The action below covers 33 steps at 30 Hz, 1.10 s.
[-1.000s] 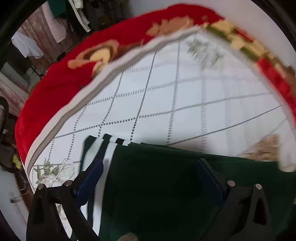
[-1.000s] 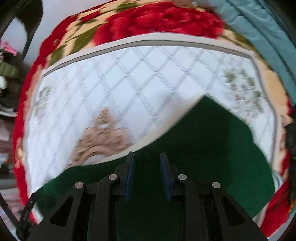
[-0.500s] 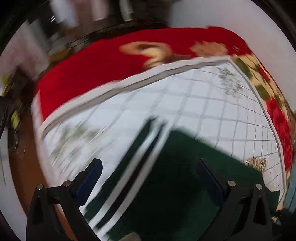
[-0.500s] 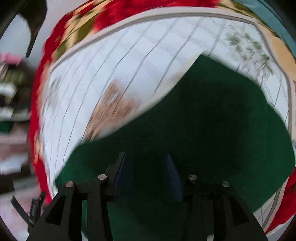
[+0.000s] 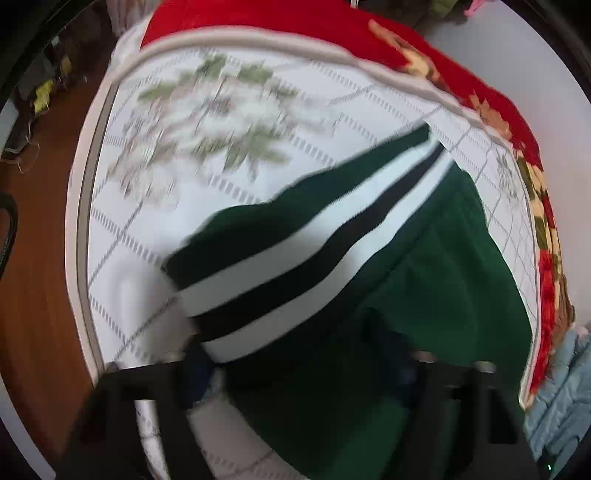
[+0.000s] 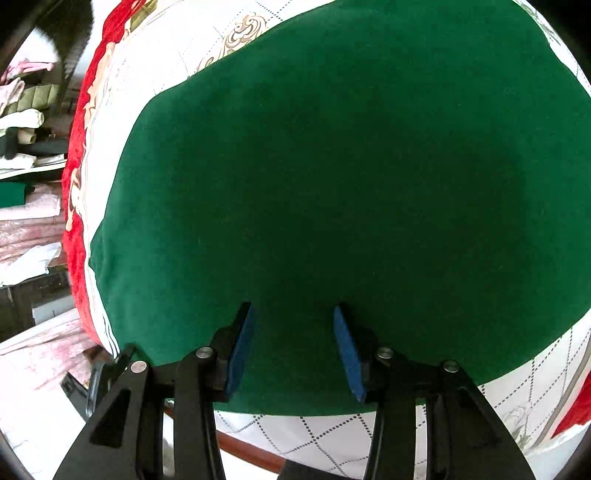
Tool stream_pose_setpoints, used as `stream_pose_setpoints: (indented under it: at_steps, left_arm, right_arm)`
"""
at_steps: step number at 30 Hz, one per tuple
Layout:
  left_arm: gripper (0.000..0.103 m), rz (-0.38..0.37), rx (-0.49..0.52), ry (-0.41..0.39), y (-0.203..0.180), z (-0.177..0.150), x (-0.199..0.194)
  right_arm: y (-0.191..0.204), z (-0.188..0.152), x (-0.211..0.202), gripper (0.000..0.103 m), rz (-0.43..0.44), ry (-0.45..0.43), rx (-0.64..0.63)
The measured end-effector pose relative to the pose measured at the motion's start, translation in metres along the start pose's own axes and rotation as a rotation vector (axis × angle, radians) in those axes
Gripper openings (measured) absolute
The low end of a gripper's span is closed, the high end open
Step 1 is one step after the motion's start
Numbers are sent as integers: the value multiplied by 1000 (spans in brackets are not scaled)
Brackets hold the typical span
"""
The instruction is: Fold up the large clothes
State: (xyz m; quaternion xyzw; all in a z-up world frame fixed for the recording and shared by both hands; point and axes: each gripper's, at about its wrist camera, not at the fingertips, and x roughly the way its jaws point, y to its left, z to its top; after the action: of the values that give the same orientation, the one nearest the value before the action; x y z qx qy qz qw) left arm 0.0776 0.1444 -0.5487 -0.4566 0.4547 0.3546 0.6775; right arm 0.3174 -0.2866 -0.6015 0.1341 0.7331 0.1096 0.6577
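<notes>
A dark green garment (image 6: 332, 166) lies spread on a white quilted bed cover (image 6: 517, 398). In the left wrist view its white-and-black striped band (image 5: 295, 266) runs diagonally across the cover (image 5: 147, 221), with the green body (image 5: 443, 295) to the right. My left gripper (image 5: 295, 369) is open, its fingers straddling the striped band close above the cloth; the view is blurred. My right gripper (image 6: 293, 347) is open and empty, its blue pads (image 6: 242, 343) just above the garment's near edge.
A red floral blanket (image 5: 258, 18) borders the cover at the far side and also shows in the right wrist view (image 6: 74, 166). Wooden floor (image 5: 33, 258) lies to the left. A light blue quilt (image 5: 561, 398) is at right. Piled clothes (image 6: 22, 122) sit beyond the bed.
My right gripper has opened wider and let the green cloth go; the garment now fills its view. My left gripper has swung left and down over the striped band, still open.
</notes>
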Motion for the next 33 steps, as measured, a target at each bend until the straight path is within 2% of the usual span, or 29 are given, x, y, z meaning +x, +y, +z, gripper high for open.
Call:
stream_pose_setpoints:
  at_steps: [1, 3, 6, 8, 11, 13, 15, 17, 19, 21, 24, 26, 28, 29, 31, 32, 33]
  left_arm:
    - [32, -10, 28, -31, -7, 6, -2]
    - [27, -25, 84, -70, -21, 18, -9]
    - [24, -62, 142, -119, -28, 44, -24]
    - [24, -69, 158, -159, -18, 65, -36]
    - [23, -46, 124, -216, 9, 92, -46]
    - [24, -63, 69, -202, 25, 103, -39]
    - [30, -103, 9, -149, 39, 107, -25]
    - [35, -150, -24, -120, 48, 102, -15]
    - [50, -186, -20, -109, 52, 95, -10]
    - [67, -246, -31, -105, 55, 91, -3]
    - [74, -324, -79, -55, 53, 88, 12]
    - [80, -344, -85, -82, 50, 86, 13]
    - [80, -331, -79, -103, 44, 86, 13]
    - [78, -320, -73, -121, 39, 86, 12]
    - [30, -289, -62, -143, 31, 87, 8]
    - [14, -305, -62, -145, 29, 89, 5]
    - [13, -346, -66, -146, 27, 92, -2]
  right_arm:
    - [0, 1, -2, 47, 0, 1, 0]
    - [1, 5, -6, 47, -7, -2, -8]
    - [-1, 7, -16, 47, -7, -13, -15]
    - [-4, 9, -27, 47, -6, -21, -19]
    - [-4, 8, -35, 47, -18, -38, -32]
    - [-7, 8, -39, 47, -33, -47, -35]
    - [-10, 10, -39, 47, -69, -53, -40]
    - [-18, 12, -25, 47, -140, -19, -37]
    - [-35, 15, 1, 47, -128, 47, -7]
    - [-47, 18, 10, 47, -92, 53, 55]
    - [-45, 22, 10, 47, -110, 73, 46]
    - [-45, 21, 9, 47, -112, 72, 35]
    - [-46, 20, 7, 47, -108, 76, 32]
    - [-47, 20, 7, 47, -105, 76, 36]
    - [-48, 21, 6, 47, -102, 78, 48]
    - [-48, 21, 5, 47, -100, 79, 53]
    - [-51, 19, 4, 47, -97, 80, 59]
